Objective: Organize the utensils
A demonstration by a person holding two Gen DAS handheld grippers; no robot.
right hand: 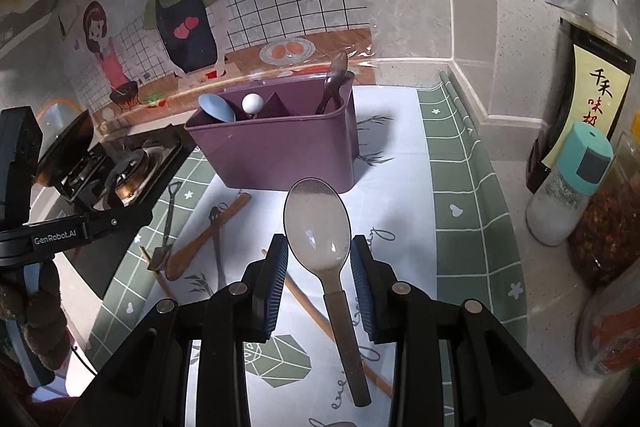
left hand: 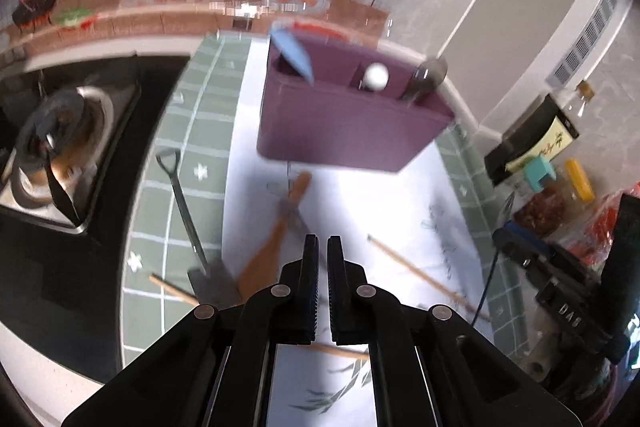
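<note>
A purple utensil holder [right hand: 280,151] stands on the white mat [right hand: 400,187] and holds a blue spoon [right hand: 216,107], a white-ball-tipped utensil [right hand: 253,103] and a dark spoon [right hand: 334,79]. It also shows in the left wrist view [left hand: 344,123]. My right gripper [right hand: 319,291] is open around a large translucent grey spoon [right hand: 320,223] that lies on the mat, bowl toward the holder. My left gripper [left hand: 323,267] is shut and empty above the mat. In front of it lie a wooden spatula [left hand: 276,235], a small metal shovel spoon [left hand: 188,215] and chopsticks [left hand: 420,275].
A gas stove [right hand: 120,171] sits at the left, off the green checked cloth [right hand: 464,187]. A dark sauce bottle [right hand: 584,95], a teal-capped shaker [right hand: 568,187] and a jar of red chilli [right hand: 608,227] stand at the right. The tiled wall is close behind the holder.
</note>
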